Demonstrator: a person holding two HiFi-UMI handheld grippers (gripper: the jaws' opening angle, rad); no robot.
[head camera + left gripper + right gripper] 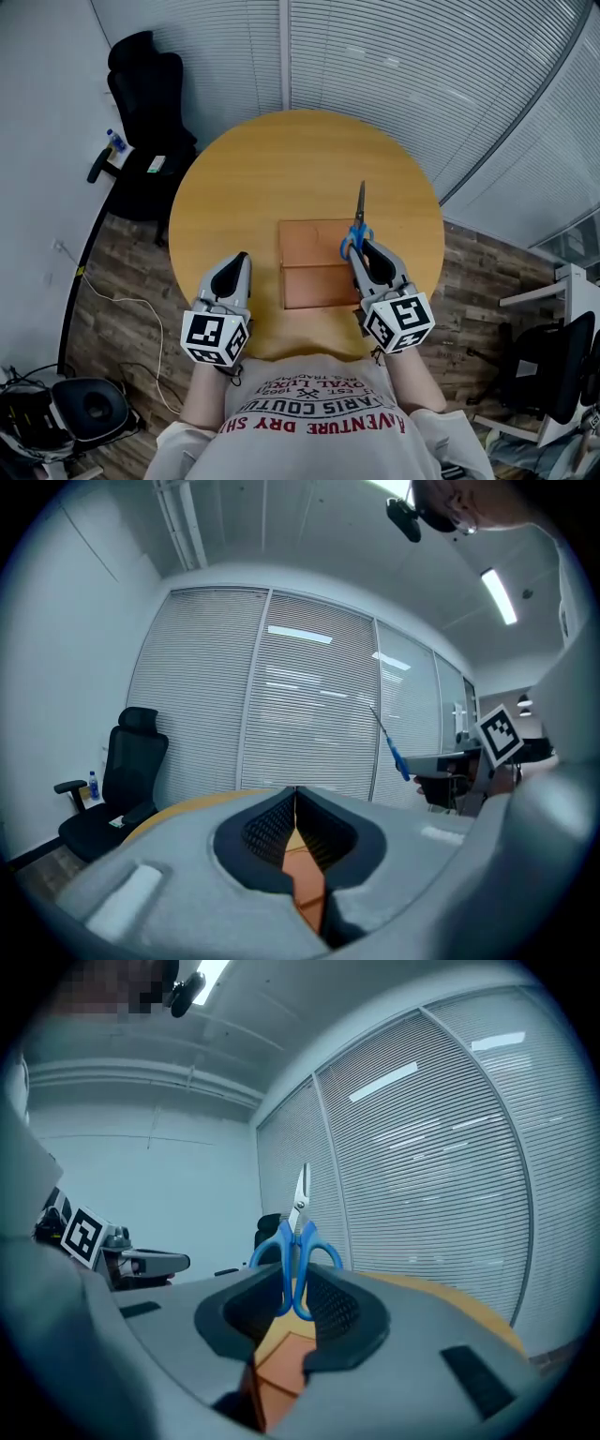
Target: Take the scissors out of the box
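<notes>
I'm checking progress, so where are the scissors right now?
In the head view, the blue scissors are held by their handles in the right gripper, at the right edge of the orange box.

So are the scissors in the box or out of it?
Out. The right claw grips the scissors by their blue handles, blades up, in the air above the brown box.

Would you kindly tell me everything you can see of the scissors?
The scissors have blue, plastic-looking loop handles and slim silvery blades, closed together. The right gripper pinches the handles between its jaws, and the blades stick out beyond it, pointing away from the person. The left gripper view shows them held in the air, tip tilted upward. In the head view they appear over the brown box's far right corner.
</notes>
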